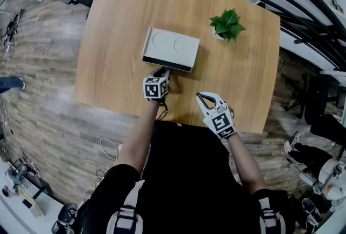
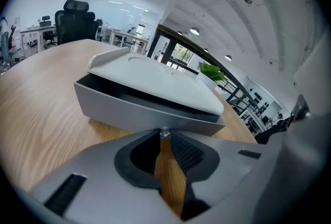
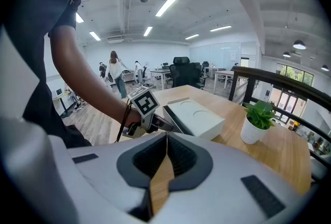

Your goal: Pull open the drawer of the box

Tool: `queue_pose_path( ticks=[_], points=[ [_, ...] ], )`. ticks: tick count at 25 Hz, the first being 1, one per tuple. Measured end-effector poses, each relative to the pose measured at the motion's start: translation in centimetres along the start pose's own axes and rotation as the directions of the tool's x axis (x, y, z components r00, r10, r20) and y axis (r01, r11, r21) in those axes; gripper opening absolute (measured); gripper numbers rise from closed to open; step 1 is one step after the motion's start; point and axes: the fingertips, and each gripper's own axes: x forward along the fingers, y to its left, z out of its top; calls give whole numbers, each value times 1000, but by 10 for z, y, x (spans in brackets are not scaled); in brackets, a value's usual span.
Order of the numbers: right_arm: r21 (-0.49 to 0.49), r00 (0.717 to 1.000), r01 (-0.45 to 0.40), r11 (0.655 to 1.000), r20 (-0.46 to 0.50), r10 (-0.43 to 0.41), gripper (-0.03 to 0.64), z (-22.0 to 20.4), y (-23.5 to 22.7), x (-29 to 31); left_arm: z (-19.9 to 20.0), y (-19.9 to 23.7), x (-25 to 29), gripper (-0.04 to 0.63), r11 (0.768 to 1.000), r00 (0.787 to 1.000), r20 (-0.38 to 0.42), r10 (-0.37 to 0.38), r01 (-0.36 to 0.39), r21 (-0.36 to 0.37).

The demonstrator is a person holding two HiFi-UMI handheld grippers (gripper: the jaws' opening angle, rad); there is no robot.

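A flat grey-white box [image 1: 172,48] lies in the middle of the wooden table [image 1: 119,22]. Its drawer [image 2: 139,109] stands a little way out, with a dark gap under the lid [image 2: 155,80]. My left gripper [image 1: 161,72] is at the drawer's front, its tips shut on the small metal knob [image 2: 164,134]. My right gripper [image 1: 205,99] hovers over the table's near edge, to the right of the box, shut and holding nothing. The right gripper view shows the box [image 3: 199,117] and the left gripper [image 3: 155,122] at it.
A small potted plant [image 1: 227,25] in a white pot stands on the table to the right of and behind the box. Office chairs [image 2: 77,21] stand beyond the far edge. A black railing [image 1: 303,6] runs along the right side.
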Motion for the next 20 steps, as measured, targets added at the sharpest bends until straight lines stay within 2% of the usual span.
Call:
queue_pose_path(
  ticks=[20],
  points=[
    [-40, 1000, -5, 999, 8, 6, 25, -6, 8, -14, -30, -1, -24, 80, 999, 999, -21, 37, -37, 9]
  ],
)
